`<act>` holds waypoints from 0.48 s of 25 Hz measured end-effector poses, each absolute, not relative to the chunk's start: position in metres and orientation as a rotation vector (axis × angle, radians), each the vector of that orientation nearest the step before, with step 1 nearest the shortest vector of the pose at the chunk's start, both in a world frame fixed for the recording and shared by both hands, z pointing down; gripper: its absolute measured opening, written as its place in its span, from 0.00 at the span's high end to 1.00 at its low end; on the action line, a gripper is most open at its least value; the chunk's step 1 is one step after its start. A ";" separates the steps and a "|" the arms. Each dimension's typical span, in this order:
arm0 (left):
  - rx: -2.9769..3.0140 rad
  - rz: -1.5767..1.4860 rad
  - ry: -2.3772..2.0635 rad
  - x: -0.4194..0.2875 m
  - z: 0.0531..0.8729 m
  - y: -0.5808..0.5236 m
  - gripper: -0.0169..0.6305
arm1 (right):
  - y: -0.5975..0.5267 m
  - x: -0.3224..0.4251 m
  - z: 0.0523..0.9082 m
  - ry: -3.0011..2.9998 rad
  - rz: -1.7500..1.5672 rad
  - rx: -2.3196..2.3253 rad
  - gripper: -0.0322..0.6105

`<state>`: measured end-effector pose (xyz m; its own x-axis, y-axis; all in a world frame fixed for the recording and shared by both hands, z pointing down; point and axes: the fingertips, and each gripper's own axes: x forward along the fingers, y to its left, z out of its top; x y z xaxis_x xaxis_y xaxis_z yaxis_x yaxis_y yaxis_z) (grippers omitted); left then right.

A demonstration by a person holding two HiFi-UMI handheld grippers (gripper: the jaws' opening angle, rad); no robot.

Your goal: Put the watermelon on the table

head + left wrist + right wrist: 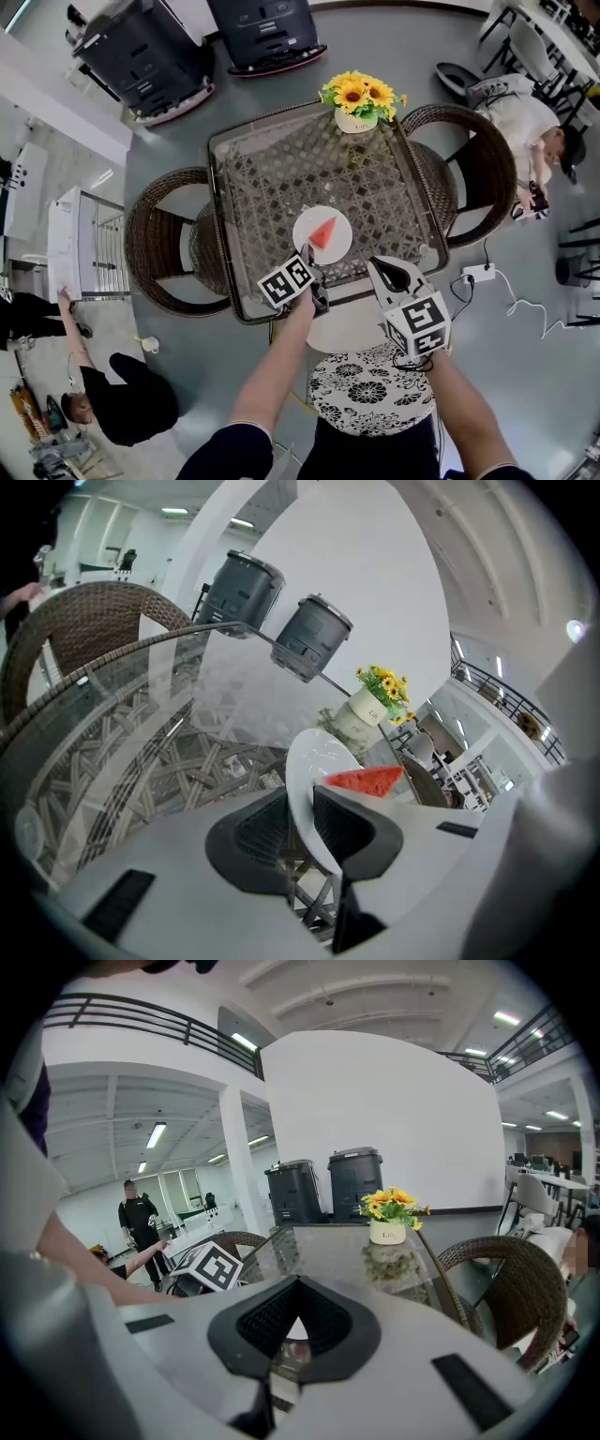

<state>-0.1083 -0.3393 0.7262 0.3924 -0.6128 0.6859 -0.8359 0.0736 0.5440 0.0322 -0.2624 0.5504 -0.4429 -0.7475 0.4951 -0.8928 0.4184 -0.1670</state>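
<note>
- The left gripper has its jaws apart, one on each side of the near rim of the white plate. A narrow gap shows beside the rim, so the pads do not clamp it.
- The watermelon slice, a red wedge, lies on this plate just ahead of the left gripper's tips. In the left gripper view it sits right behind the jaws, a little to their right.
- The plate lies on the glass table, above the woven wicker pattern under the glass.
- The right gripper is beside the plate, near the table's front edge, on the right of the left gripper. Its fingertips meet at the tip and there is nothing between them.
- The pot of sunflowers stands far ahead of both grippers, at the opposite edge of the table.
- One wicker chair is on the left of the left gripper, and a second chair is on the right of the right gripper.
</note>
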 end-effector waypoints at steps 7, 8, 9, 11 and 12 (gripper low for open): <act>1.624 0.370 -1.343 -0.113 0.732 -0.337 0.85 | -0.260 0.036 0.552 -2.326 0.593 1.416 0.95; 1.623 0.375 -1.345 -0.112 0.732 -0.337 0.85 | -0.260 0.037 0.552 -2.325 0.597 1.418 0.95; 1.623 0.383 -1.347 -0.112 0.732 -0.337 0.85 | -0.260 0.038 0.552 -2.325 0.599 1.420 0.95; 1.628 0.411 -1.357 -0.112 0.733 -0.336 0.85 | -0.258 0.038 0.551 -2.324 0.599 1.422 0.95; 1.632 0.428 -1.364 -0.112 0.733 -0.336 0.85 | -0.258 0.038 0.550 -2.325 0.599 1.423 0.95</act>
